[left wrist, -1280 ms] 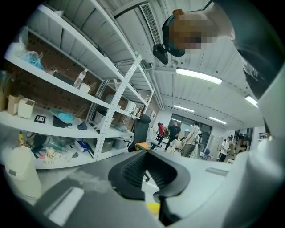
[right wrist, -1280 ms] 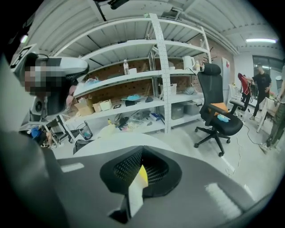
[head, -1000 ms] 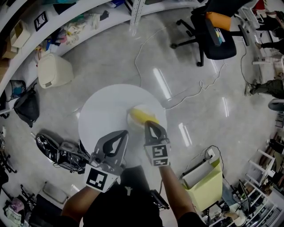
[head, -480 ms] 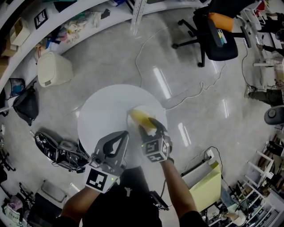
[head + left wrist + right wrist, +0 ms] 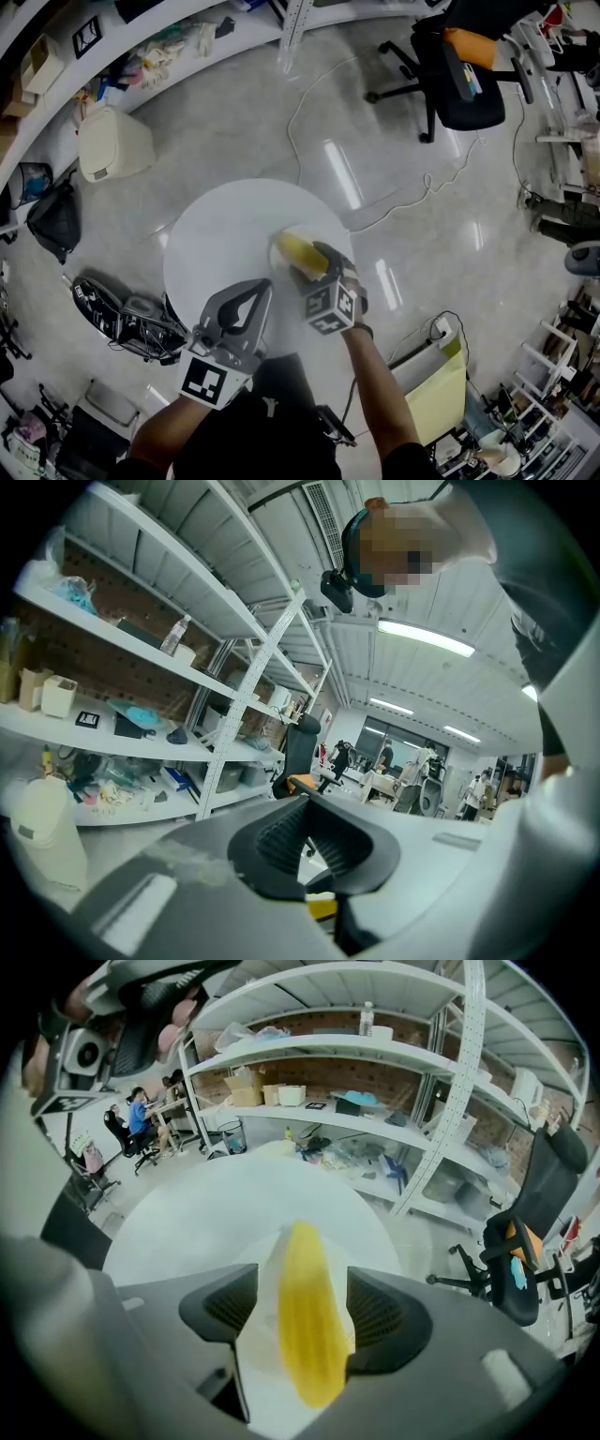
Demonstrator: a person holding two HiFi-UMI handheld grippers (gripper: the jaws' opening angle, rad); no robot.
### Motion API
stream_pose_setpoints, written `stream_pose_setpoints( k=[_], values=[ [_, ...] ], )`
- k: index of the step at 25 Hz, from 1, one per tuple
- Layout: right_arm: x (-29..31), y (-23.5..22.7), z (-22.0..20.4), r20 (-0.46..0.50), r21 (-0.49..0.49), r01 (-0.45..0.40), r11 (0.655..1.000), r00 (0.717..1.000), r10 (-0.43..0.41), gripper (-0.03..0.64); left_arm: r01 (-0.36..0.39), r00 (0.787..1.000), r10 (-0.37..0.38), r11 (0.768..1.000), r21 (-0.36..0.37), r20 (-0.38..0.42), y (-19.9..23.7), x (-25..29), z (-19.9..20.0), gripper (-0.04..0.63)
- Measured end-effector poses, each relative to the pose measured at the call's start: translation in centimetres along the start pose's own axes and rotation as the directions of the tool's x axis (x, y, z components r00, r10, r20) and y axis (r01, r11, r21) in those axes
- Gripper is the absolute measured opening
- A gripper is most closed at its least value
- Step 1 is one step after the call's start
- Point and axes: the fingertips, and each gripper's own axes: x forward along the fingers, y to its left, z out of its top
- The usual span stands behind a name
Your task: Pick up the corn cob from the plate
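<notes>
A yellow corn cob [image 5: 298, 250] lies on a white plate [image 5: 255, 1340] at the right side of the round white table [image 5: 220, 234]. My right gripper [image 5: 328, 261] points steeply down over it. In the right gripper view the cob [image 5: 309, 1321] lies lengthwise between the two dark pads [image 5: 225, 1312]. The right gripper [image 5: 302, 1309] has just been opening its jaws; they straddle the cob and there is a gap on the left side. My left gripper [image 5: 260, 287] hovers at the table's near edge, shut and empty, and its jaws meet in the left gripper view [image 5: 314, 841].
A white bin [image 5: 112, 145] stands on the floor at the far left. A black office chair [image 5: 459, 66] and a white cable [image 5: 375, 211] are beyond the table. Dark gear [image 5: 122, 319] lies at the lower left, a yellow-green box [image 5: 436, 380] at the lower right. Shelves [image 5: 141, 47] curve along the back.
The right gripper has dropped toward the plate and rolled, and its jaws have gone from shut to wide around the corn cob. The left gripper has stayed still.
</notes>
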Motion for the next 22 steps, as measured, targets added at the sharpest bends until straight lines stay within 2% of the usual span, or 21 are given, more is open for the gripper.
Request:
stream_pose_setpoints(
  k=[13, 22],
  values=[
    [2.8, 0.5, 0.1, -0.037, -0.054, -0.107, 0.993, 0.994, 0.105, 0.316, -0.009, 1.0, 0.009, 1.0, -0.018, -0.004, 0.6, -0.1, -0.5, 0.002],
    [3.9, 0.5, -0.5, -0.063, -0.068, -0.139, 0.988, 0.989, 0.134, 0.316, -0.016, 1.0, 0.016, 1.0, -0.022, -0.005, 1.0, -0.2, -0.4, 0.002]
  ],
)
